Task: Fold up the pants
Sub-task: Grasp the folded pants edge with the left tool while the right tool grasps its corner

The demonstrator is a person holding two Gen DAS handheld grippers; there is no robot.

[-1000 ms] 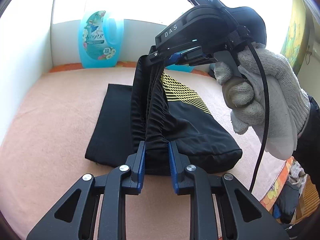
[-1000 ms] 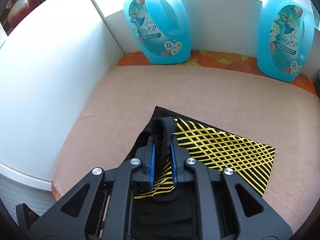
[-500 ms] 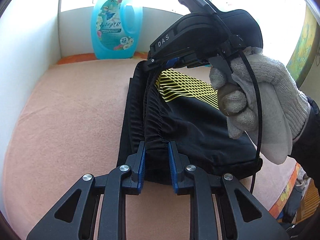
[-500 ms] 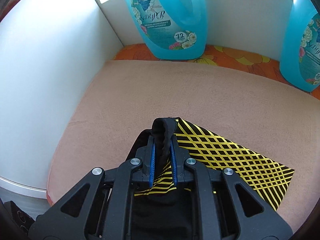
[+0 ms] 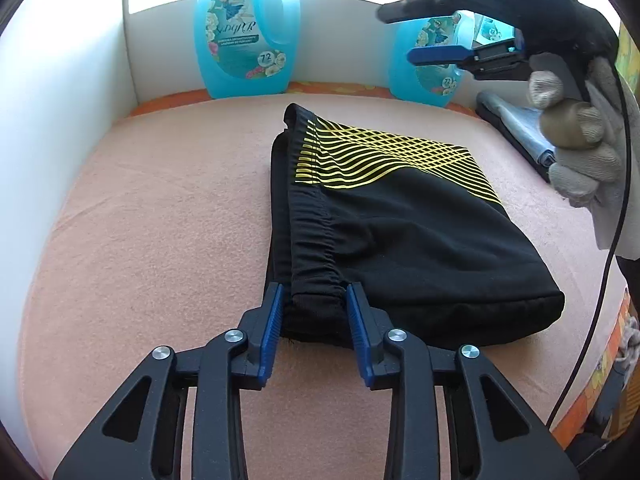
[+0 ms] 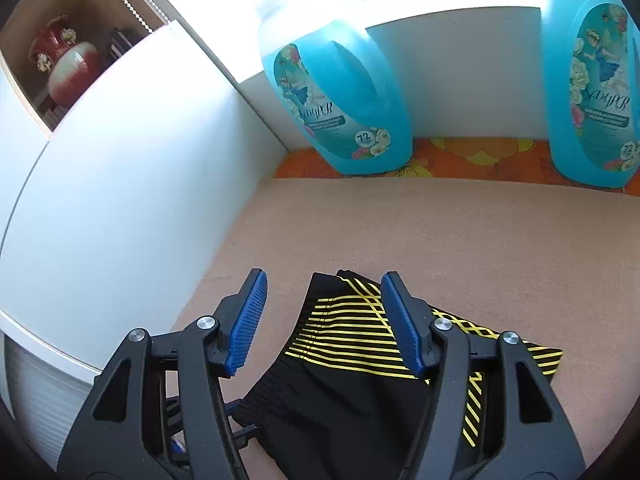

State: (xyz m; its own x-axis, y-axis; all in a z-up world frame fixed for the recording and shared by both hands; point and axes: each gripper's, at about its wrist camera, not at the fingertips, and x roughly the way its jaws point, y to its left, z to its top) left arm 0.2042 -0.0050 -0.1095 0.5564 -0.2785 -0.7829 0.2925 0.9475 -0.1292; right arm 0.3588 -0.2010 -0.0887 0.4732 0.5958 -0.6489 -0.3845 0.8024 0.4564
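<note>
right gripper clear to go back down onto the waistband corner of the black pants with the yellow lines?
Probably yes. The right gripper hangs open above the folded black pants with yellow lines, jaws just opened, nothing between them. The waistband corner lies exposed on the pink mat; the left gripper straddles the near end.

Parted right tongs point(image 6: 324, 320) above pants point(image 6: 348, 360)

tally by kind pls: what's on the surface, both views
Detergent bottles: 2
Black-and-yellow pants: 1
Folded grey-and-black cloth at the right edge: 1
Total: 4
</note>
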